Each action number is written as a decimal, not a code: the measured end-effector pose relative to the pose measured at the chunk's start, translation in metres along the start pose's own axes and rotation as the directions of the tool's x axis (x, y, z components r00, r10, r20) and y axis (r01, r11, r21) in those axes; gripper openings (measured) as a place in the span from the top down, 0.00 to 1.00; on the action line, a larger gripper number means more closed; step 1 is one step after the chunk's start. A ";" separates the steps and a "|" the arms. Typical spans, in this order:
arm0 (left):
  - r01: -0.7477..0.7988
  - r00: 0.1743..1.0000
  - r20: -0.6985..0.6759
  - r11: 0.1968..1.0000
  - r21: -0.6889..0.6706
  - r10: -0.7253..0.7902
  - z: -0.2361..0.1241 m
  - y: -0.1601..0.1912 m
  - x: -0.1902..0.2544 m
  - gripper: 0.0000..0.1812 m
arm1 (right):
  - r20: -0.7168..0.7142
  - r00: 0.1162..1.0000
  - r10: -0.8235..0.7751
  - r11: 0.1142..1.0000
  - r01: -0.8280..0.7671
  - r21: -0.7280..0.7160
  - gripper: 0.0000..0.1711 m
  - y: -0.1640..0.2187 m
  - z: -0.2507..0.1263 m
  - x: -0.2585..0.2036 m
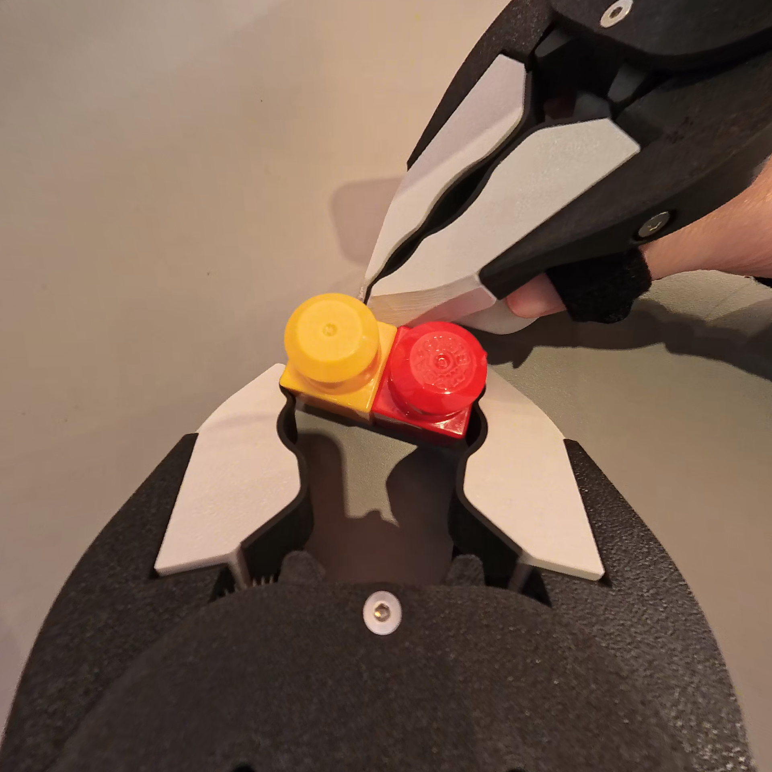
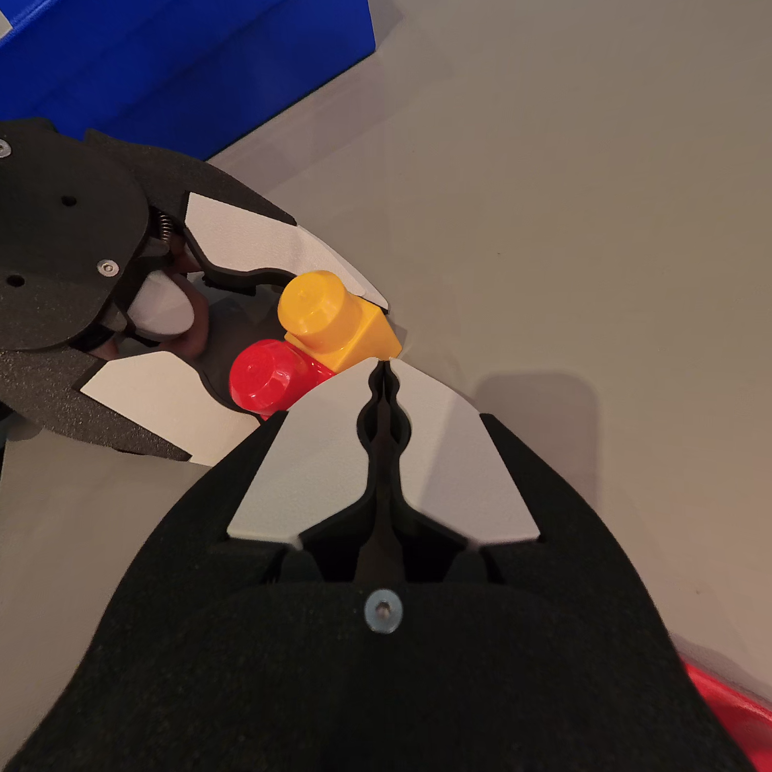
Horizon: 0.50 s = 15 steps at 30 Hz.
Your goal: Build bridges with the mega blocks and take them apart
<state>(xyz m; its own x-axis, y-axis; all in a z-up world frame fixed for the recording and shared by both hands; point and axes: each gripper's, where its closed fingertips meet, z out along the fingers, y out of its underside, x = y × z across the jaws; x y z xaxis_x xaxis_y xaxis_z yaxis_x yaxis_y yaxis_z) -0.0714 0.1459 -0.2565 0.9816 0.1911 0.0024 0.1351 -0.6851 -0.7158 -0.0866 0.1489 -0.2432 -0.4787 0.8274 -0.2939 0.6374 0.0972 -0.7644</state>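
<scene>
A yellow block (image 1: pixel 334 359) and a red block (image 1: pixel 430 388), each with one round stud, sit side by side between the fingers of my left gripper (image 1: pixel 378 401), which is shut on the pair. They also show in the right wrist view, yellow block (image 2: pixel 334 321) above red block (image 2: pixel 267 376), held by the left gripper (image 2: pixel 317 355). My right gripper (image 2: pixel 384 362) is shut and empty, its tips touching the yellow block's far edge. In the left wrist view the right gripper (image 1: pixel 367 292) comes in from the upper right and rests against both blocks.
The grey table (image 2: pixel 585 209) lies under both grippers. A blue box (image 2: pixel 188 62) stands at the upper left of the right wrist view. A red thing (image 2: pixel 735 718) shows at that view's lower right corner. A hand (image 1: pixel 710 238) holds the right gripper.
</scene>
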 end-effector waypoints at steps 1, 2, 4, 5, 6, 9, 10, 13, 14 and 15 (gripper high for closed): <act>-0.001 1.000 -0.001 1.000 0.000 0.001 0.000 0.000 0.000 0.55 | 0.002 1.000 -0.001 1.000 0.001 0.002 1.00 0.000 0.000 0.000; -0.003 1.000 -0.003 1.000 0.000 0.003 0.000 0.000 0.000 0.55 | 0.004 1.000 -0.001 1.000 0.001 0.004 1.00 0.000 -0.001 -0.001; -0.006 1.000 -0.013 1.000 0.004 0.006 -0.001 0.000 0.001 0.55 | 0.006 1.000 -0.006 1.000 0.006 0.014 1.00 -0.002 -0.004 -0.002; -0.003 1.000 -0.014 1.000 0.008 0.003 -0.001 0.000 0.001 0.55 | 0.003 1.000 -0.010 1.000 0.009 0.019 1.00 -0.003 -0.005 -0.002; 0.001 1.000 -0.017 1.000 0.018 0.000 -0.003 -0.001 0.000 0.55 | 0.000 1.000 -0.013 1.000 0.013 0.027 1.00 -0.004 -0.008 -0.002; 0.002 0.999 -0.039 0.999 0.047 0.000 -0.008 -0.004 0.001 0.55 | -0.010 1.000 -0.018 0.998 0.018 0.059 1.00 -0.009 -0.018 -0.004; -0.005 0.999 -0.050 0.998 0.066 0.008 -0.011 -0.006 0.002 0.55 | -0.012 1.000 -0.018 0.997 0.019 0.074 1.00 -0.010 -0.022 -0.005; -0.001 0.994 -0.105 0.990 0.144 0.017 -0.029 -0.018 0.007 0.56 | -0.019 1.000 -0.024 0.992 0.026 0.120 1.00 -0.014 -0.038 -0.010; 0.007 0.993 -0.120 0.987 0.163 0.012 -0.036 -0.024 0.008 0.56 | -0.020 0.999 -0.027 0.990 0.029 0.140 1.00 -0.015 -0.045 -0.012; 0.010 0.988 -0.154 0.983 0.181 0.019 -0.044 -0.029 0.012 0.56 | -0.014 0.999 -0.035 0.986 0.037 0.164 1.00 -0.017 -0.051 -0.015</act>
<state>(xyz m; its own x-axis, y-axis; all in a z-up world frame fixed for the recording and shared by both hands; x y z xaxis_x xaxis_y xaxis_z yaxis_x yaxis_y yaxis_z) -0.0580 0.1371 -0.2047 0.9930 0.0677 0.0968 0.1180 -0.5446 -0.8304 -0.0592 0.1633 -0.1968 -0.4921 0.8311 -0.2589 0.5118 0.0357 -0.8583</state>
